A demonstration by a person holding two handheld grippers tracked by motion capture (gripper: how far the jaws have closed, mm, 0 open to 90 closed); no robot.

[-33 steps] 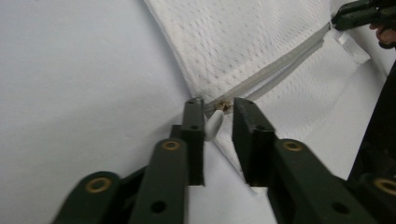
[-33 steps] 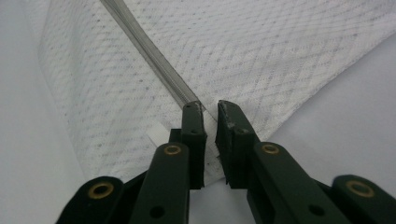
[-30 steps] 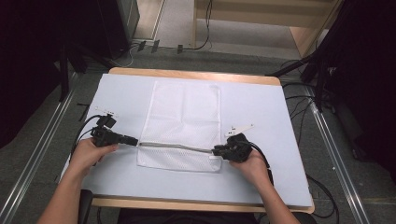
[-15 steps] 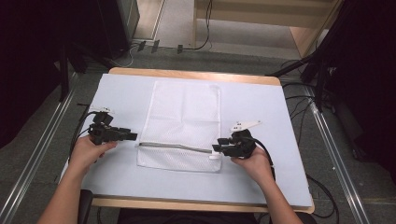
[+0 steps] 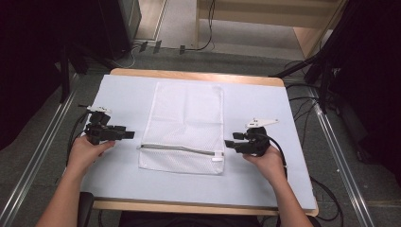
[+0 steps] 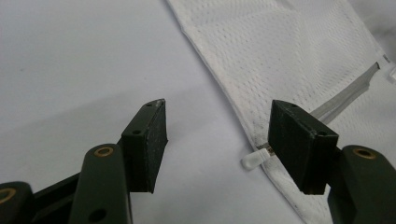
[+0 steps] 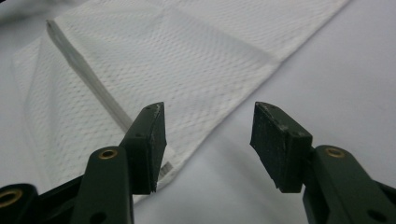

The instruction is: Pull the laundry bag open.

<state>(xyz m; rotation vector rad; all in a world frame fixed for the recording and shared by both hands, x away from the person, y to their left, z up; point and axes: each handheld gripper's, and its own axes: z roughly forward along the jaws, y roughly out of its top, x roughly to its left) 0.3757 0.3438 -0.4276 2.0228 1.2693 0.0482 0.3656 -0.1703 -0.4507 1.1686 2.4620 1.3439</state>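
mesh laundry bag is being left flat on desk, both grippers' jaws just opened, released, backing off.

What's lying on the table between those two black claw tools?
In the high view, a white mesh zip bag lies flat between the left gripper and the right gripper, touching neither.

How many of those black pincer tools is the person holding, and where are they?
2. The left gripper is beside the left edge of the white mesh bag; the right gripper is at its right edge, near the zipper's end. Both stand open, off the bag.
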